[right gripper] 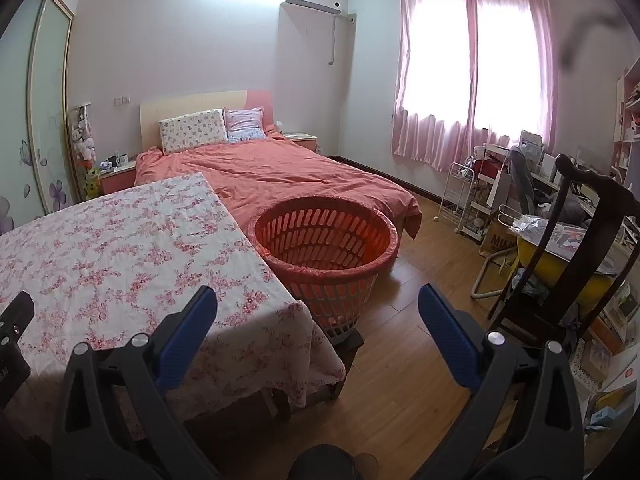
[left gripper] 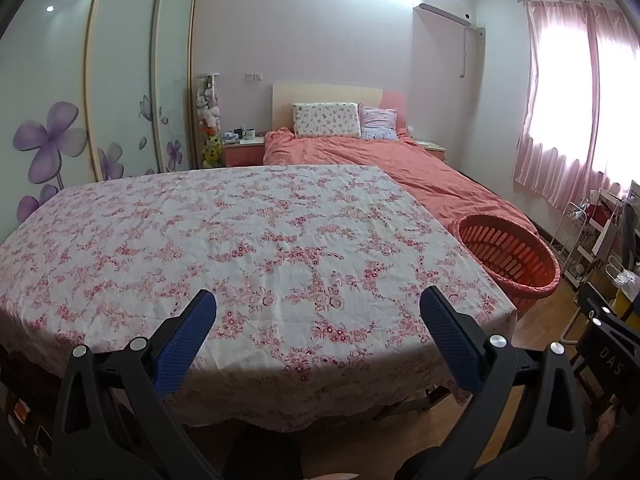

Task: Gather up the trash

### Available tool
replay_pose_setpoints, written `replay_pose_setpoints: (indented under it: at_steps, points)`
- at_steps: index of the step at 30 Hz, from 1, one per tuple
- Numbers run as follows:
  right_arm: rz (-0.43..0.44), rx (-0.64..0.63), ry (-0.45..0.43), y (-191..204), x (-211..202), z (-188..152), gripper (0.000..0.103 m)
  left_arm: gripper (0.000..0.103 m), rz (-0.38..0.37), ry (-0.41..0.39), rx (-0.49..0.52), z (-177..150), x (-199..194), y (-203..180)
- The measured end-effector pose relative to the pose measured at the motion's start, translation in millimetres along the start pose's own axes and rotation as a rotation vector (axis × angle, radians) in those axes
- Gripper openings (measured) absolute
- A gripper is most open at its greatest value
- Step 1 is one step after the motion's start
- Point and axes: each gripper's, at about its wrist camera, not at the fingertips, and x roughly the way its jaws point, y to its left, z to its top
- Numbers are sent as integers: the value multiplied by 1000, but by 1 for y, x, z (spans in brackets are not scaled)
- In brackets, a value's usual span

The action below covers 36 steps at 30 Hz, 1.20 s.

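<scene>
A round orange slatted basket (right gripper: 324, 240) lined with a thin red bag stands on a low stool at the table's right end; it shows in the left wrist view too as the basket (left gripper: 508, 256). Nothing lies inside that I can see. My left gripper (left gripper: 318, 308) is open above the near edge of the floral tablecloth (left gripper: 240, 240), holding nothing. My right gripper (right gripper: 318, 308) is open too, hovering over the table's right corner and the wooden floor, just short of the basket. No loose trash shows on the cloth.
A bed with a coral cover (right gripper: 280, 172) lies behind the table and basket. A dark wooden chair (right gripper: 576, 248) and a cluttered desk (right gripper: 560, 200) stand at the right. Sliding wardrobe doors (left gripper: 120, 80) line the left wall. Wooden floor (right gripper: 420, 280) runs between basket and chair.
</scene>
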Motion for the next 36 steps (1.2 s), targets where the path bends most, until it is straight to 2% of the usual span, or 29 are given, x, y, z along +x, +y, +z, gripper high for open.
replay_pose_setpoints:
  at_steps: [36]
  points:
    - [-7,-14,18,2,8,-5,98,100,19,16,7,0,4,-5]
